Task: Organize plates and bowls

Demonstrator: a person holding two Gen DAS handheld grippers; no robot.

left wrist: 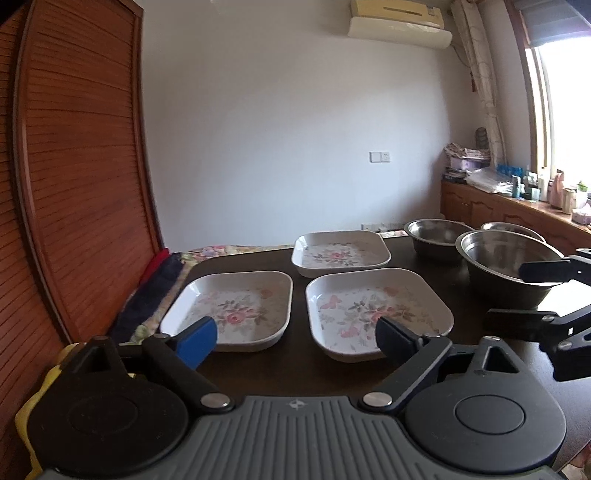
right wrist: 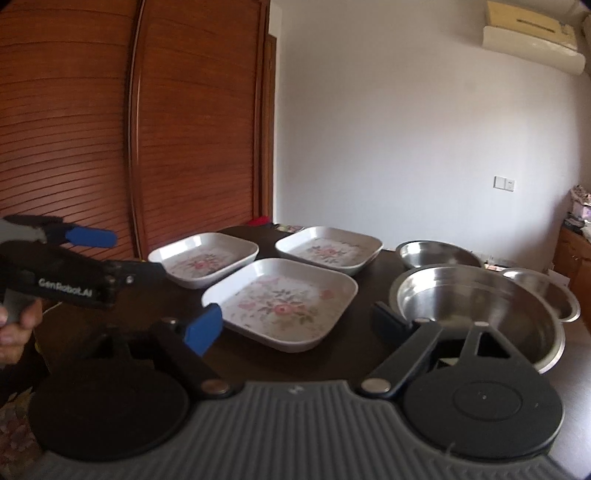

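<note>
Steel bowls near right gripper; both grippers released; hand only in right view.

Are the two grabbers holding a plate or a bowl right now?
No, nothing is held. The left gripper is open above the plates, and the right gripper is open too, near the big bowl.

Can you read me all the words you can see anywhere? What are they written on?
"GenRobot.AI": white letters on the side of the left gripper, seen from the right wrist camera.
Small emblem on the grey body of the left gripper: a sign, no letters I can read.
Bottles on the window counter: labels too small and blurred to read.
Air conditioner: no readable text.
</note>
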